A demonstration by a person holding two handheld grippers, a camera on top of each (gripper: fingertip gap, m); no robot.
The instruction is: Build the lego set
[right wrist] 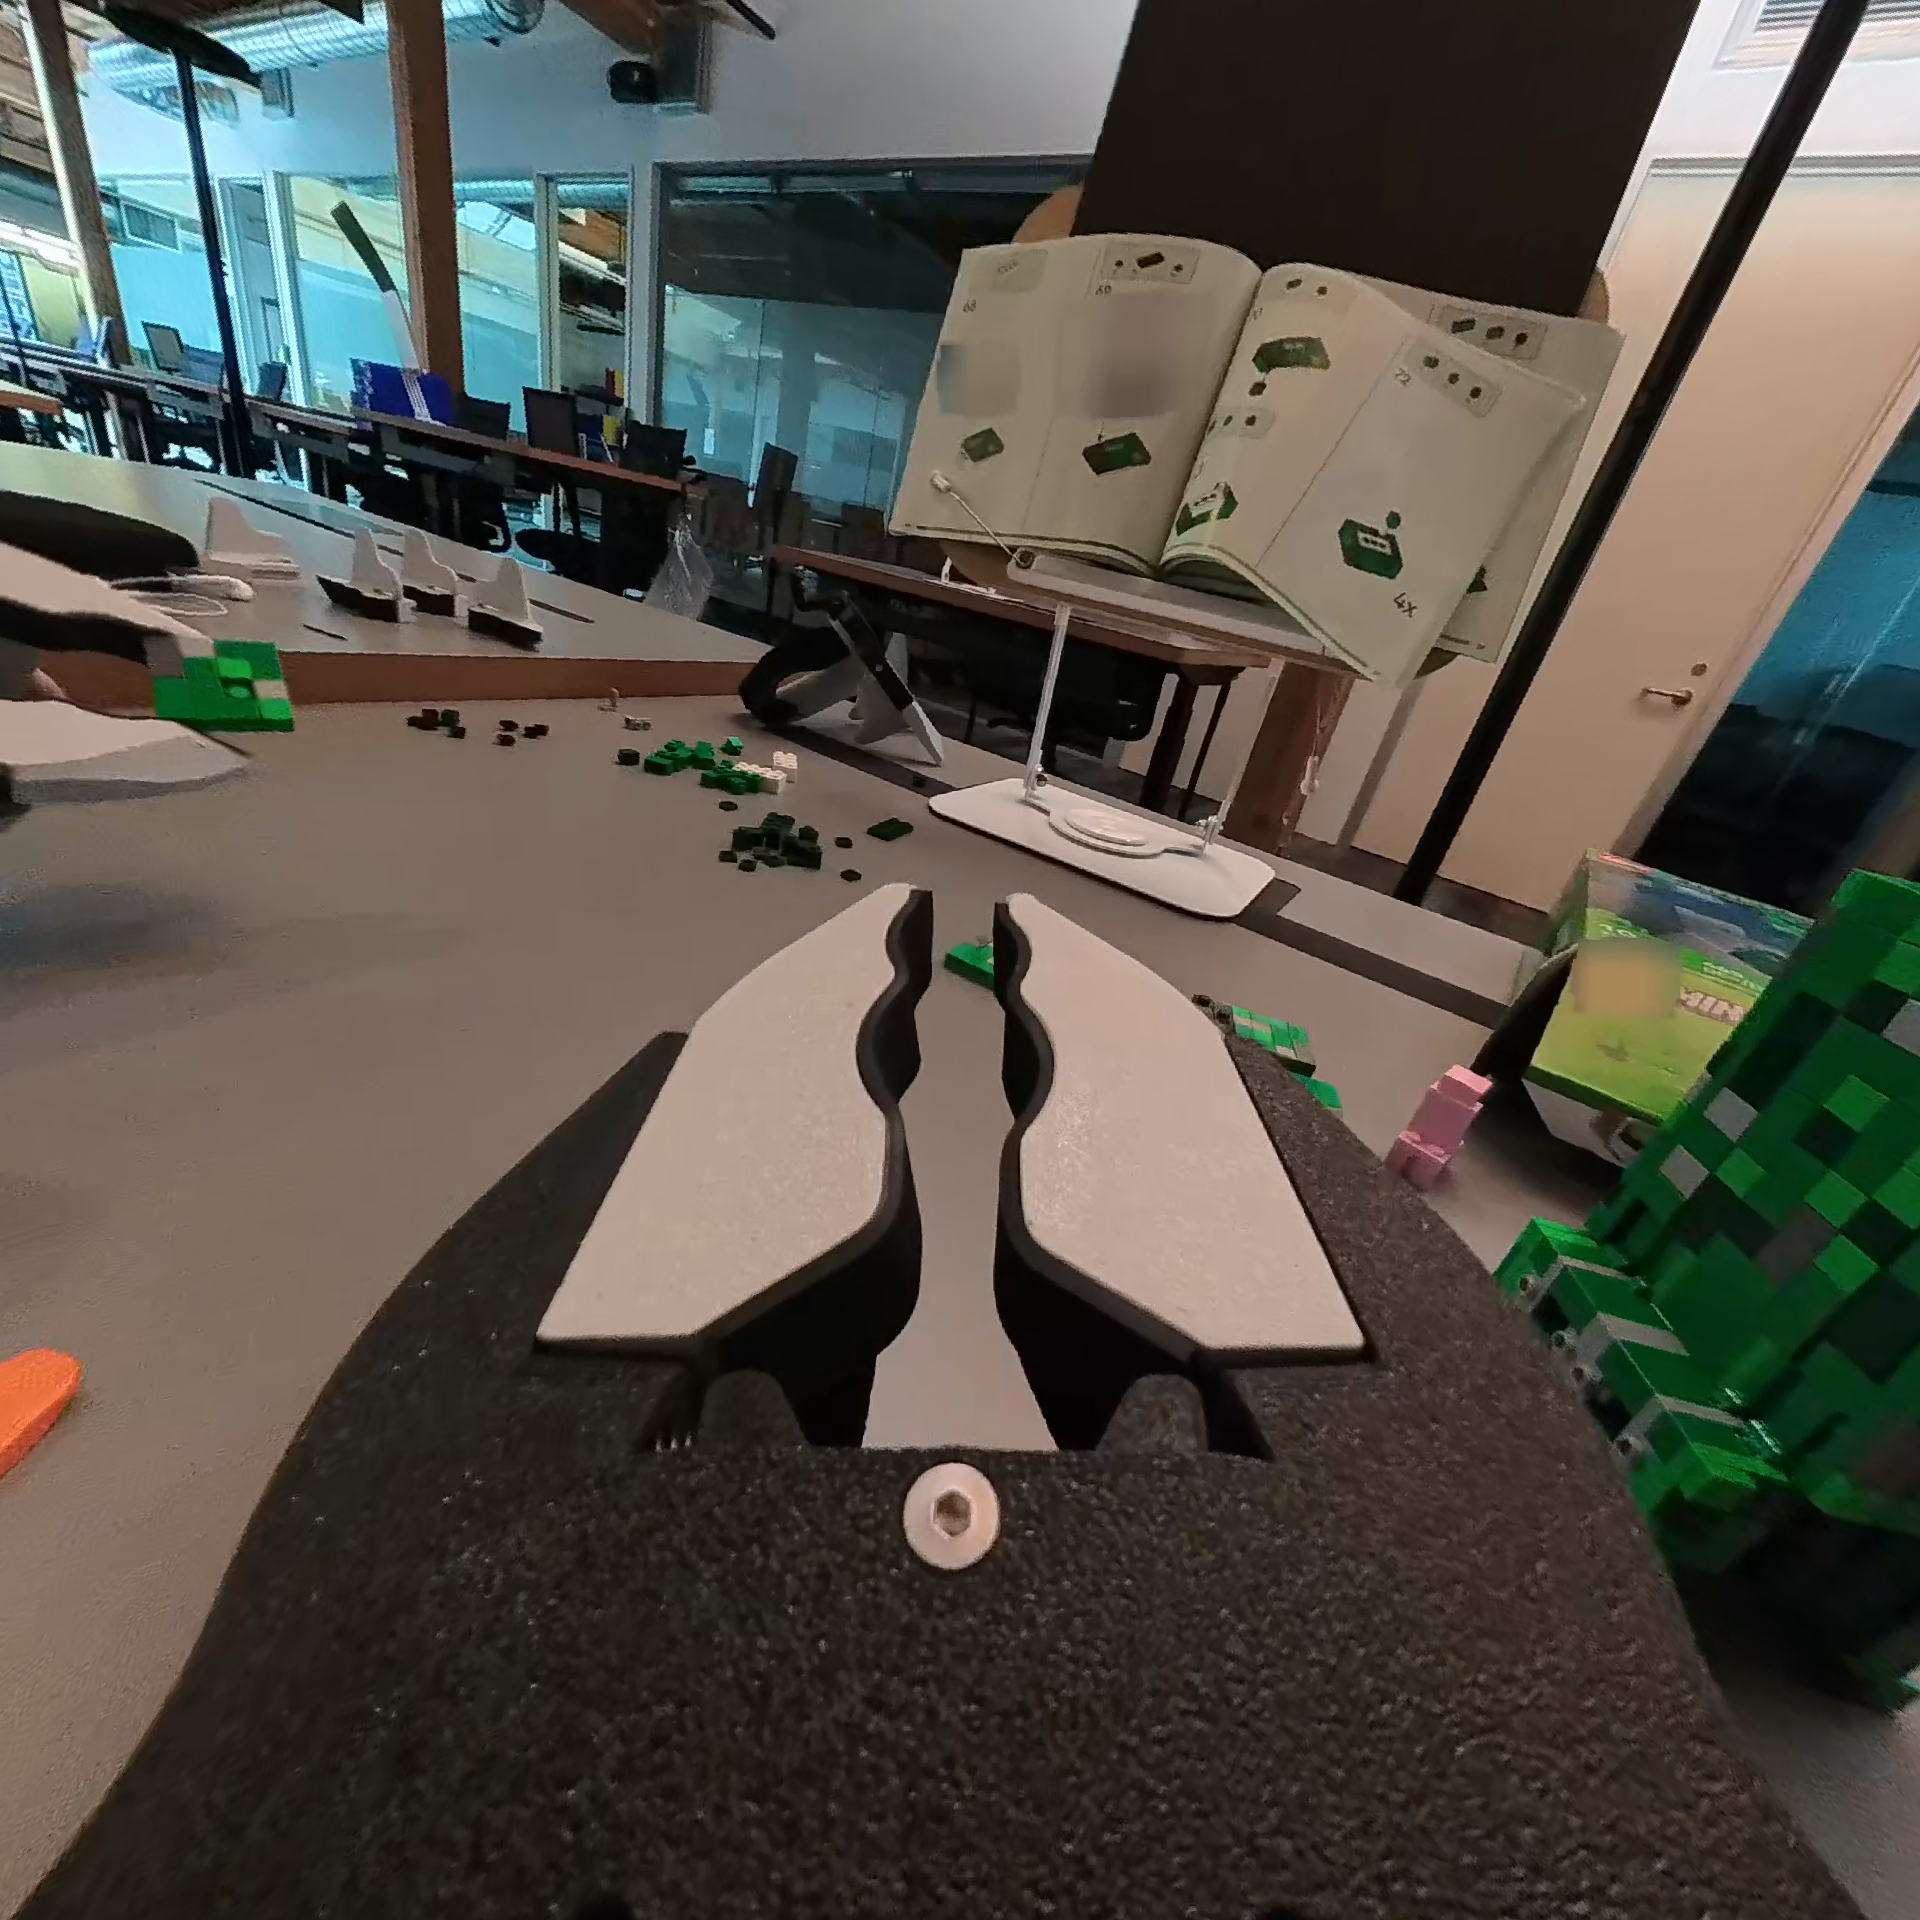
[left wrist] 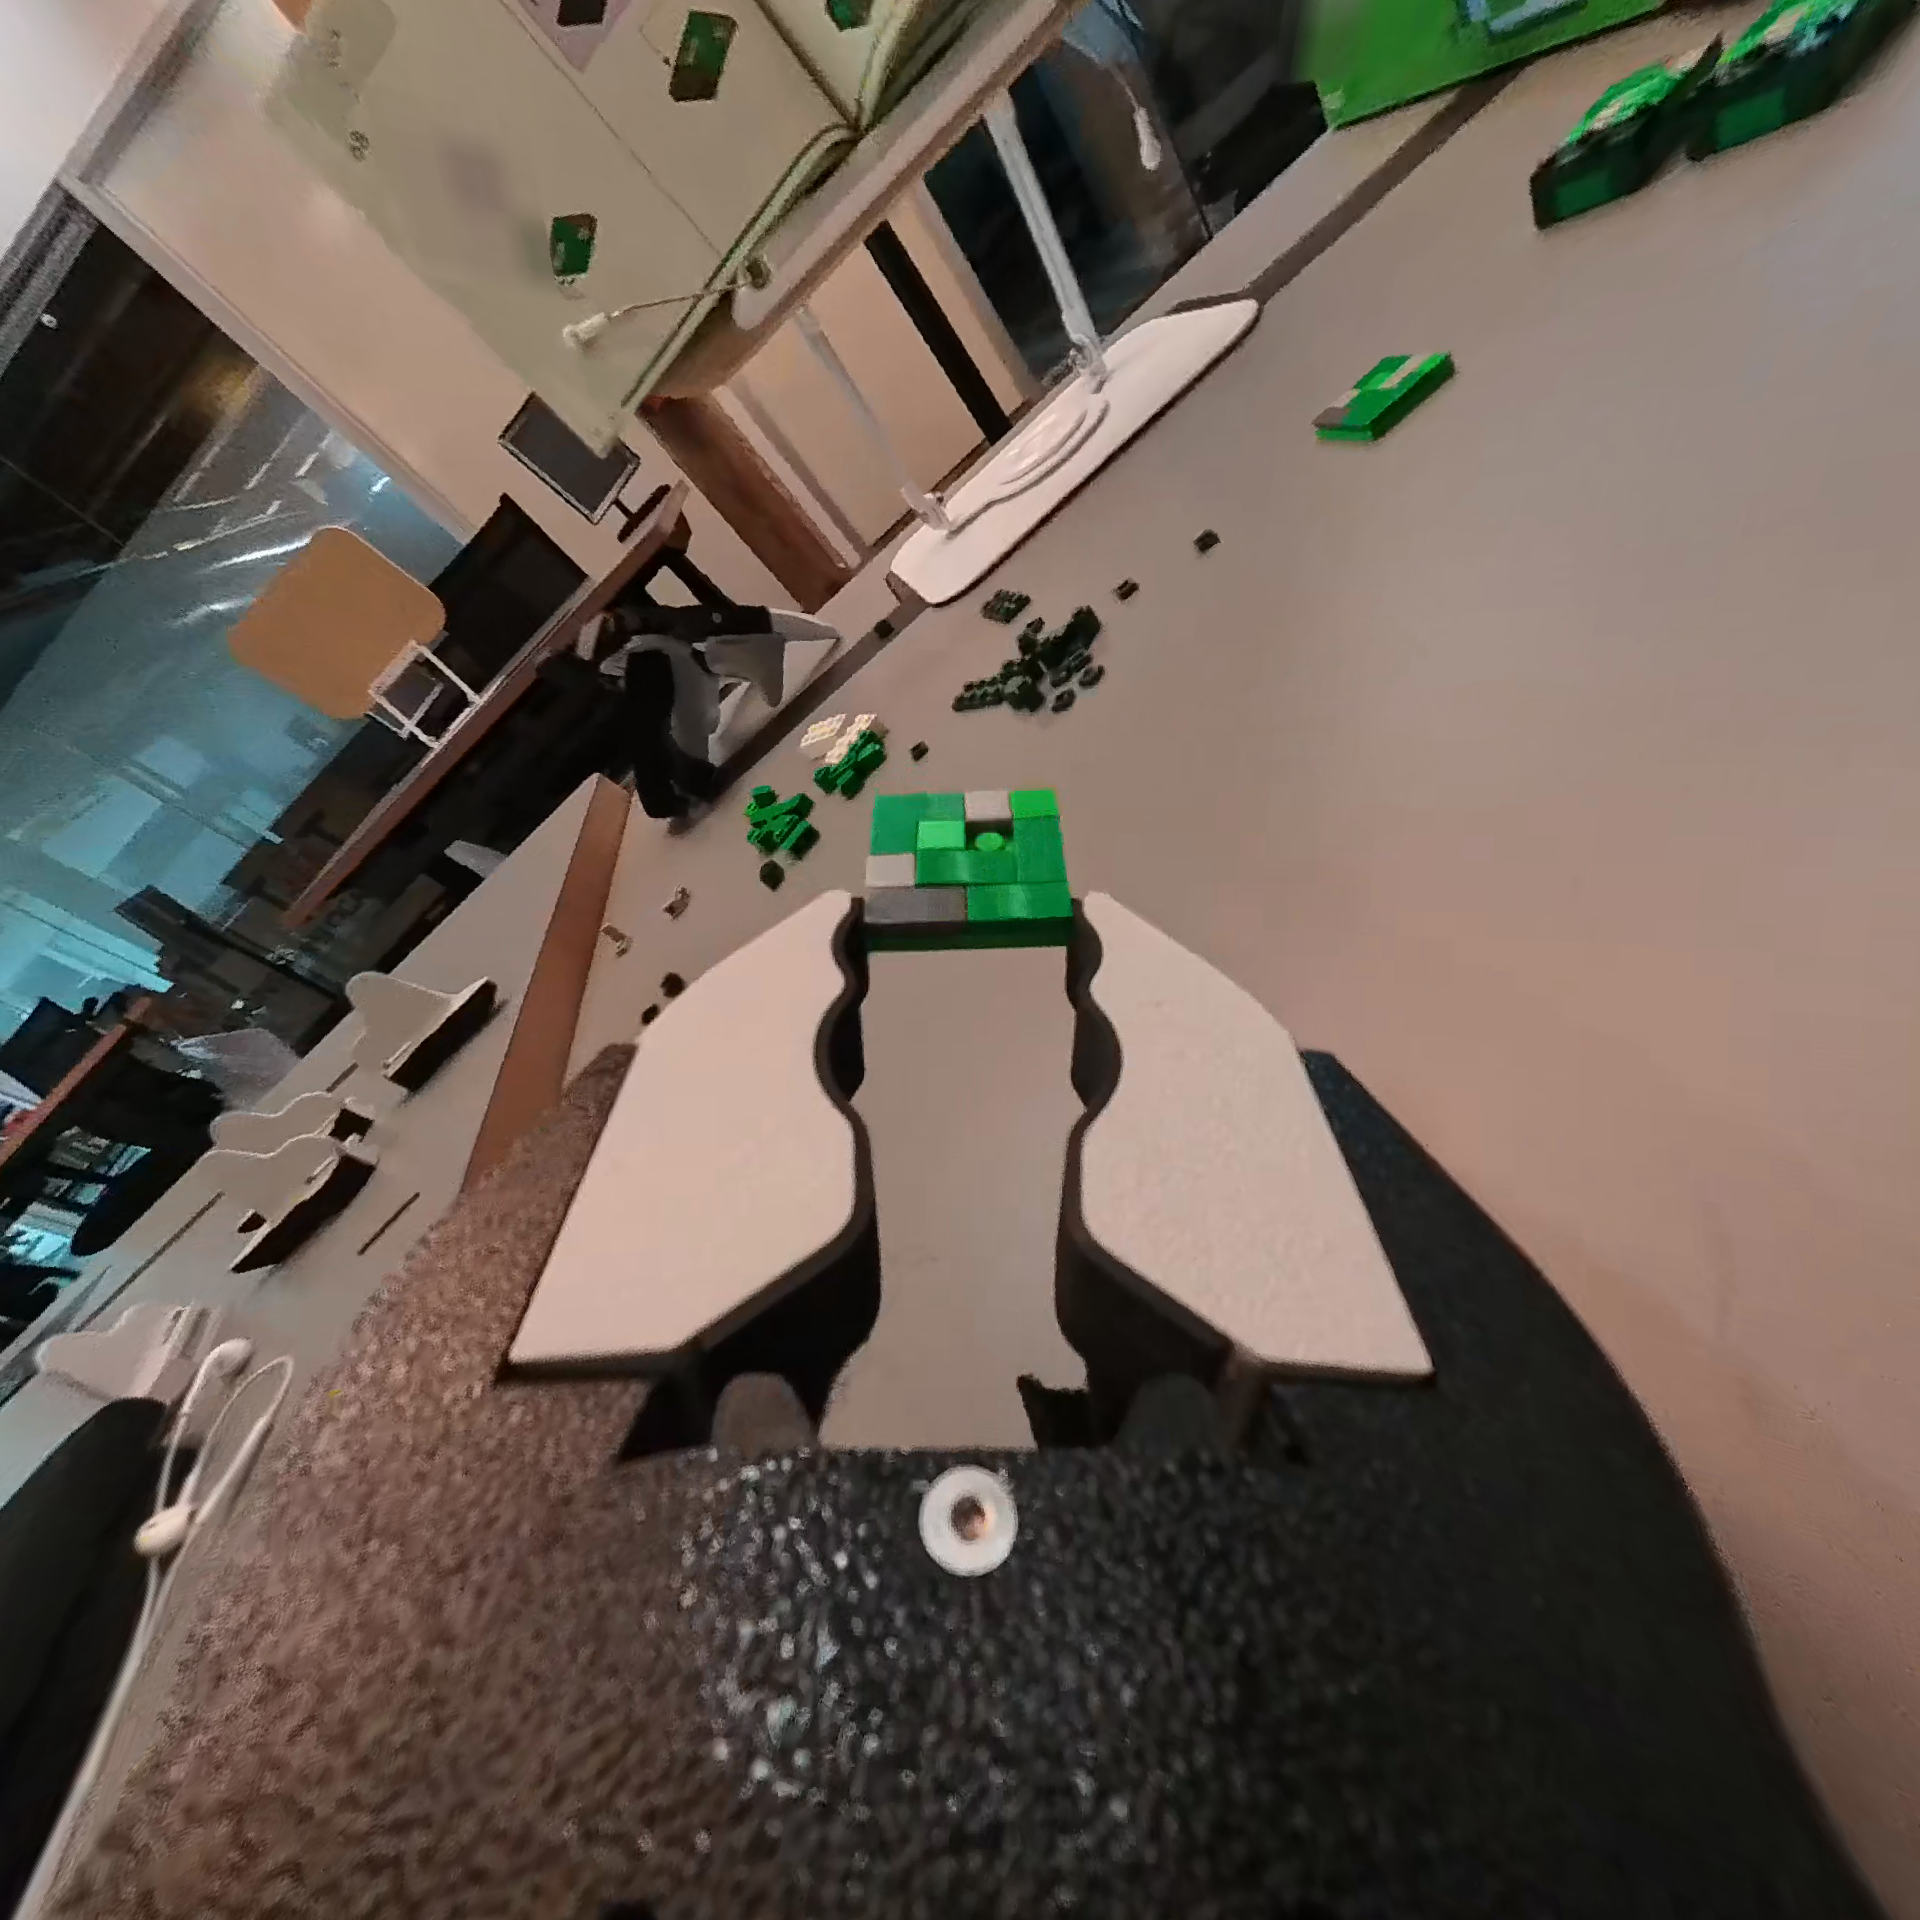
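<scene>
My left gripper is shut on a flat square lego panel of green and grey tiles with one stud on top. It holds the panel by its near edge, above the grey table. The right wrist view shows that gripper at the far left, with the panel off the table. My right gripper is empty, its jaws a narrow gap apart, low over the table. A small green plate lies just beyond its tips. A large green blocky build stands at the right.
An open instruction booklet rests on a white stand. Loose dark green pieces and bright green pieces lie mid-table. A second green panel, a pink figure, a box and an orange object are around. The grippers' ends are close to 30 cm from one another. The large green blocky build lies around 15 cm away from my right fingertips.
</scene>
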